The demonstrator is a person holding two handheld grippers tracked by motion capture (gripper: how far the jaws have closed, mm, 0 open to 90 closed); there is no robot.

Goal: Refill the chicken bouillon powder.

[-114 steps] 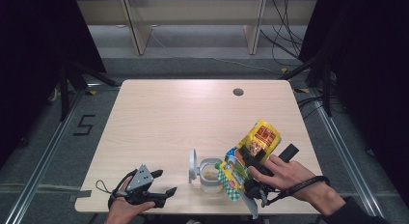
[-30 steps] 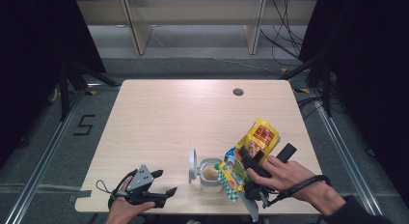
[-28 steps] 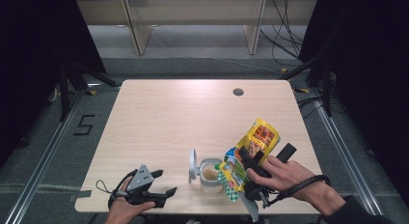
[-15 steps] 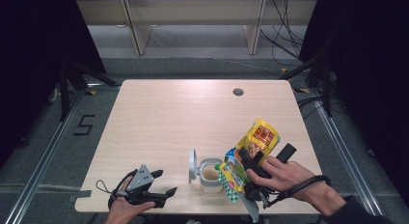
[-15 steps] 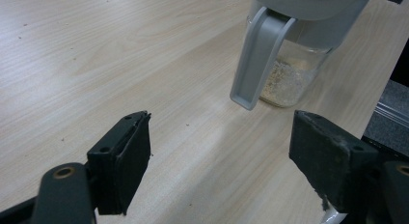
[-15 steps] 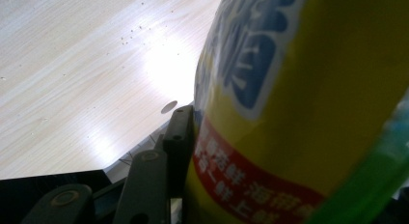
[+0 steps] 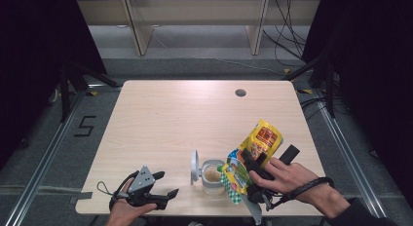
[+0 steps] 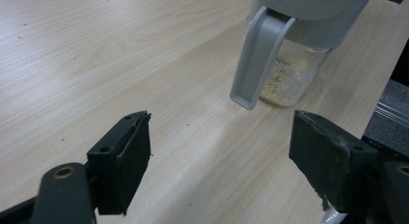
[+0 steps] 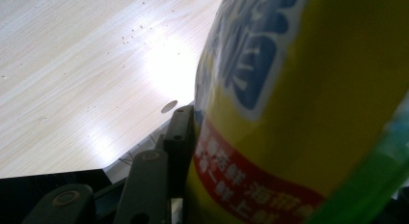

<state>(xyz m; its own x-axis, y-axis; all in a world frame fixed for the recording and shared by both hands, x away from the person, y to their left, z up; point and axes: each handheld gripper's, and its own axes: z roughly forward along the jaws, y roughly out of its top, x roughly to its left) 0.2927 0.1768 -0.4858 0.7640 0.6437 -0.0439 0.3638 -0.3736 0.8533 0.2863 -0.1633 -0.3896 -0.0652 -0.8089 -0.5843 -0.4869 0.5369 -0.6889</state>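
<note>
A yellow and green snack bag is tilted with its green mouth down over a small glass jar near the table's front edge. My right gripper is shut on the bag; the right gripper view has the yellow bag pressed against the one visible jaw. The jar holds a layer of pale crumbs, and its grey hinged lid stands open at its left. My left gripper rests low at the front left, open, pointing toward the jar with nothing between its jaws.
The wooden table has a round cable hole at the back right. Small crumbs lie scattered on the wood. A shelf unit and cables stand on the floor beyond the far edge.
</note>
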